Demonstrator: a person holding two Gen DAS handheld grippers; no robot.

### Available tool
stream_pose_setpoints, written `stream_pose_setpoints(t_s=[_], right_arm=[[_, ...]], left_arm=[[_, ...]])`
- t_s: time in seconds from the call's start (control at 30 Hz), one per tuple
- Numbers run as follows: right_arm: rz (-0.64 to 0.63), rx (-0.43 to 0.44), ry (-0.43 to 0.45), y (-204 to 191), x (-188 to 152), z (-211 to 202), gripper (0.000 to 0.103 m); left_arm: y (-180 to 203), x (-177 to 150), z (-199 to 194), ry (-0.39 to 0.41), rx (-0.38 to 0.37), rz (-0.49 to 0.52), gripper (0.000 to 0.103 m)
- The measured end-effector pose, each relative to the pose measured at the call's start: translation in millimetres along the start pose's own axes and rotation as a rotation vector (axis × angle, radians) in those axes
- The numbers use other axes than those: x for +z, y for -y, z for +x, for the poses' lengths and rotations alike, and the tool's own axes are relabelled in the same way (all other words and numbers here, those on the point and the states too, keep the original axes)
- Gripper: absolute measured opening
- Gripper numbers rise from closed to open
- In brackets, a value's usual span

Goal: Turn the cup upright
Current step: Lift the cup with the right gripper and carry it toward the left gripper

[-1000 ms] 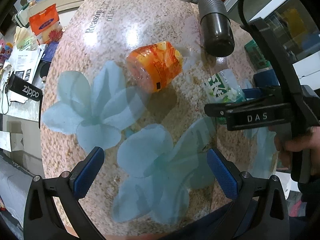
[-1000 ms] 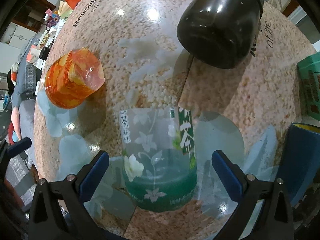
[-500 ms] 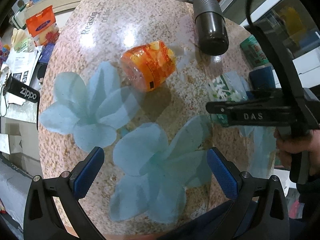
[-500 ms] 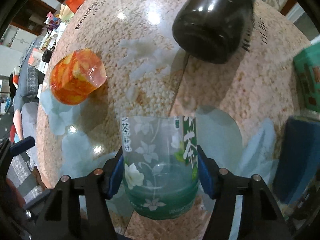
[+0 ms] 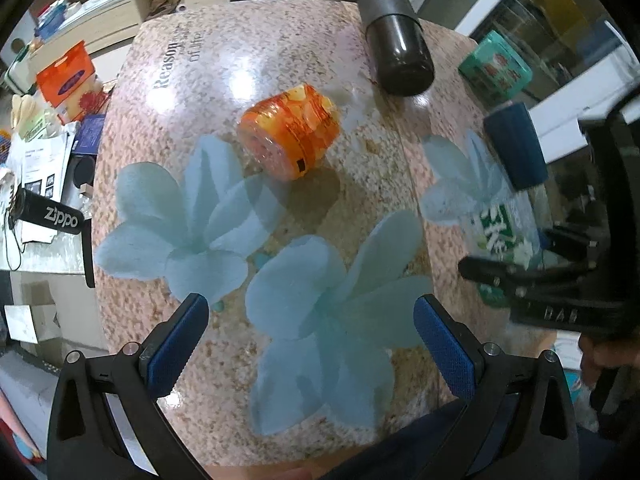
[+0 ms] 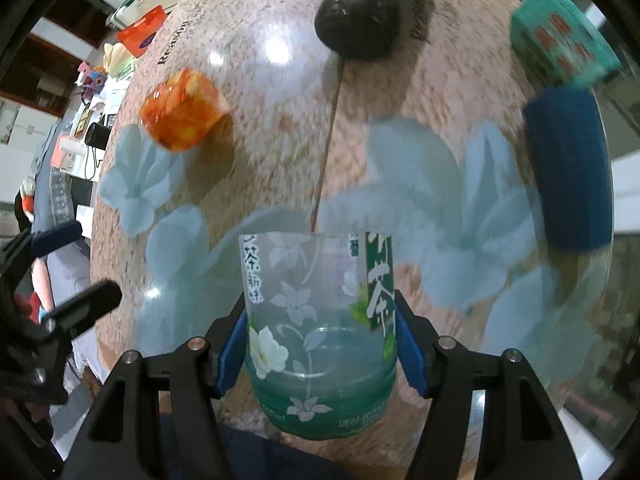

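Right now my right claw [image 6: 322, 344] is clamped on the clear green-tea cup [image 6: 320, 332], which looks cut from a plastic bottle, its blue pads pressing both sides of the wall near the closed, green-tinted base. The cup sits over the table's near edge toward its right corner; from the left wrist view I can see it only partly, behind the claw's black frame [image 5: 502, 236]. Its open mouth points away from me toward the far edge, so I judge it to be on its side or partway through the turn; I cannot tell whether it touches the table [image 6: 280, 92] or not.

My left claw [image 5: 310, 332] hangs open and empty above the near edge, its pads spread wide over the printed blue flowers.

I expect the cup to be very light and thin-walled, springy rather than stiff, and slick where the label film wraps it. Squeezing near the mouth would likely buckle it, so the grip low on the ribbed base, where the plastic is firmest, seems the right place. Too much force could crease it; too little could let it slip as it rotates.

Other cups lie tipped on the table: an orange printed cup [image 5: 290, 132] toward the middle, a dark brown cup [image 5: 400, 56] near the far edge, and a navy cup [image 5: 516, 144] by the right edge.
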State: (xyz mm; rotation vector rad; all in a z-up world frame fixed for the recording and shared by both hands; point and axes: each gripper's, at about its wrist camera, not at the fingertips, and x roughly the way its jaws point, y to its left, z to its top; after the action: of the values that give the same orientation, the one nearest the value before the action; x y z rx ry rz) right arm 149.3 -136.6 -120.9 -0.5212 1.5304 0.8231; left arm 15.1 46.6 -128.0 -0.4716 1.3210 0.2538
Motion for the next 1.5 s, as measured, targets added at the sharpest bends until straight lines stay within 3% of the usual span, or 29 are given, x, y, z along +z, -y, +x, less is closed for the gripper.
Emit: stream_pose_setpoints(t_s=[0.43,0.97,1.13,1.33,1.5], right_arm=[[0.104,-0.012,-0.047,-2,-68,32,0.063],[0.092,-0.068,-0.043,-33,-66,48,0.064],[0.096,-0.074,-0.042,-43,-61,51,0.082],[0.103,-0.062,-0.028,-36,-57,39,0.094],[0.100,-0.064,-0.005,-35,-60,26,0.096]], left_arm=[[6,-24,19,-0.050,-0.014,0.095,0.103],[7,-31,30,-0.070,-0.024,0.108,0.103],[5,-30,28,-0.070,-0.024,0.101,0.103],[2,-30,24,-0.067,-0.028,0.098,0.103],[4,-31,18,-0.058,-0.028,0.109,0.103]])
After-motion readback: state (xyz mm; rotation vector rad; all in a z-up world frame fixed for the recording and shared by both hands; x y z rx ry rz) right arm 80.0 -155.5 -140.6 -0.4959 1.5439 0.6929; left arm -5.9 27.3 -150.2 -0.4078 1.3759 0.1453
